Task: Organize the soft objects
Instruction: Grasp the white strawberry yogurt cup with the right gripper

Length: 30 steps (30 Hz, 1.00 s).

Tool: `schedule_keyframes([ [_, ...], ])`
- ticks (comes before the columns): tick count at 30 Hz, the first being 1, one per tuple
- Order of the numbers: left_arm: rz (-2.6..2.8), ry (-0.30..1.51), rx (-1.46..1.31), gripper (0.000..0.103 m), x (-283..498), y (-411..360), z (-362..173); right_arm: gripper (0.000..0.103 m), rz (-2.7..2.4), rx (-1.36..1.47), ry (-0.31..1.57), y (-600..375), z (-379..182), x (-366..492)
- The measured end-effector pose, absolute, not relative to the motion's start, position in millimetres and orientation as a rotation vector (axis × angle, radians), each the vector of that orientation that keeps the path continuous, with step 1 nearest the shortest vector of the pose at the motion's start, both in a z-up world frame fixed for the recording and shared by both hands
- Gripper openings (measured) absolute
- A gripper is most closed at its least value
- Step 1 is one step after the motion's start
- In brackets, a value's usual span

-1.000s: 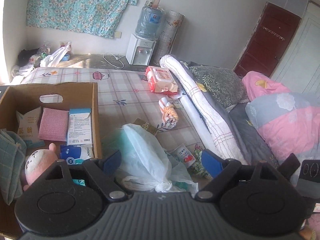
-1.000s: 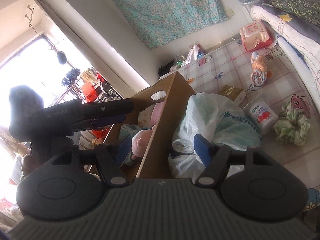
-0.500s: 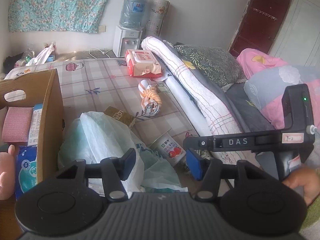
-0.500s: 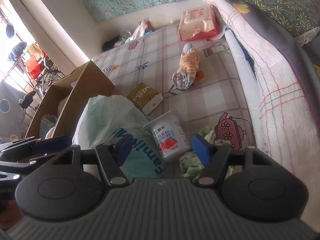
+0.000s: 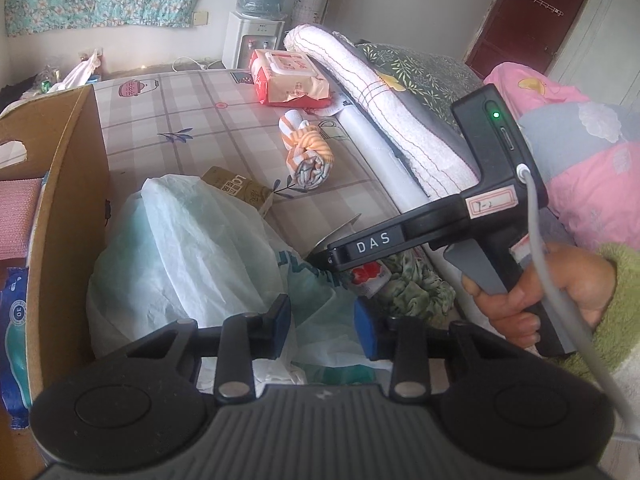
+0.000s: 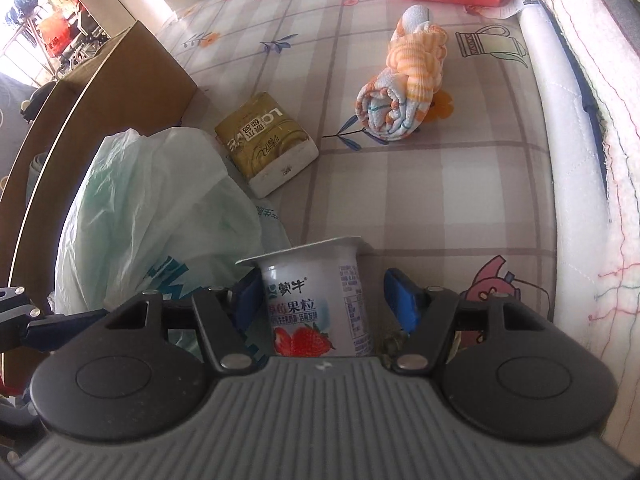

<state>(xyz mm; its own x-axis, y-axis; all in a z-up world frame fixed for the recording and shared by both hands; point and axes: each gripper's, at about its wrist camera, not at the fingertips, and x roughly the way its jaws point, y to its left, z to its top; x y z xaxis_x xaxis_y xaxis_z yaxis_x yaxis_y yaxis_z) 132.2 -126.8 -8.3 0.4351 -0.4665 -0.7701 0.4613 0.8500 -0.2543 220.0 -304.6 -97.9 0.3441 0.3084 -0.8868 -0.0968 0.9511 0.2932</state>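
while both of my tongs point down at the bed, its checked sheet (image 6: 460, 184) fills most of what i see. along its far side lies a long rolled white quilt (image 5: 384, 108). on the other side stands my cardboard box (image 5: 72, 184), open on top, with a pink cloth and blue packets showing inside.

just beside the box wall slumps the pale green plastic bag (image 5: 180, 248), touching the cardboard. my left tongs (image 5: 323, 326) sit low over its near edge. their jaws have just been closing and now stand only a narrow gap apart, with the bag's thin film between the blue pads. i cannot tell whether they truly pinch it.

near the far end of the sheet lies a red and white pack of wipes (image 5: 288, 76), against the quilt. nearer to me is the rolled orange-striped towel (image 6: 404, 92), lying free on the sheet. a gold tissue pack (image 6: 264, 144) rests against the bag's far side.

closer still, the strawberry yoghurt cup (image 6: 316, 292) lies between the jaws of my right tongs (image 6: 324, 292). these have just been closing too, yet they are not clenched: one pad is at the cup's side and the other stands clear of it. my hand (image 5: 560, 292), in a green sleeve (image 5: 616, 308), grips their handle.

smallest of all, the green scrunchie (image 5: 416, 284) lies on the sheet under the right tongs, just beside the cup.
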Motion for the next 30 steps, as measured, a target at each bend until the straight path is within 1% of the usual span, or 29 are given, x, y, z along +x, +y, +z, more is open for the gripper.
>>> schedule_keyframes([
  [1,-0.578,0.963,-0.009,0.036,132.7,-126.4,-9.0,0.053,0.265,0.195,1.177,-303.1,-97.4,221.3],
  [2,-0.578,0.964,-0.012,0.036,133.2,-126.4,-9.5,0.048,0.268,0.203,1.172,-302.8,-97.0,223.0],
  [4,-0.58,0.966,-0.016,0.035,133.8,-125.0,-10.1,0.048,0.239,0.235,1.141,-305.7,-93.7,224.0],
  [7,-0.585,0.966,-0.026,0.035,134.6,-122.6,-9.5,0.048,0.231,0.243,1.027,-309.6,-81.1,218.7],
  [11,-0.587,0.963,-0.03,0.035,135.1,-120.7,-9.4,0.048,0.203,0.174,0.909,-308.4,-74.1,212.7],
  [17,-0.585,0.945,-0.027,0.036,131.9,-118.2,-8.2,0.048,0.185,0.088,0.903,-307.9,-79.3,200.7],
  [22,-0.582,0.93,-0.023,0.036,128.6,-118.3,-5.2,0.05,0.2,0.089,0.872,-312.1,-70.8,181.6],
  [28,-0.581,0.913,-0.007,0.036,121.7,-122.0,-0.5,0.05,0.205,0.1,0.875,-317.0,-69.8,168.3],
  [30,-0.583,0.913,-0.004,0.036,119.5,-122.4,0.4,0.054,0.198,0.144,0.878,-322.2,-68.1,171.4],
])
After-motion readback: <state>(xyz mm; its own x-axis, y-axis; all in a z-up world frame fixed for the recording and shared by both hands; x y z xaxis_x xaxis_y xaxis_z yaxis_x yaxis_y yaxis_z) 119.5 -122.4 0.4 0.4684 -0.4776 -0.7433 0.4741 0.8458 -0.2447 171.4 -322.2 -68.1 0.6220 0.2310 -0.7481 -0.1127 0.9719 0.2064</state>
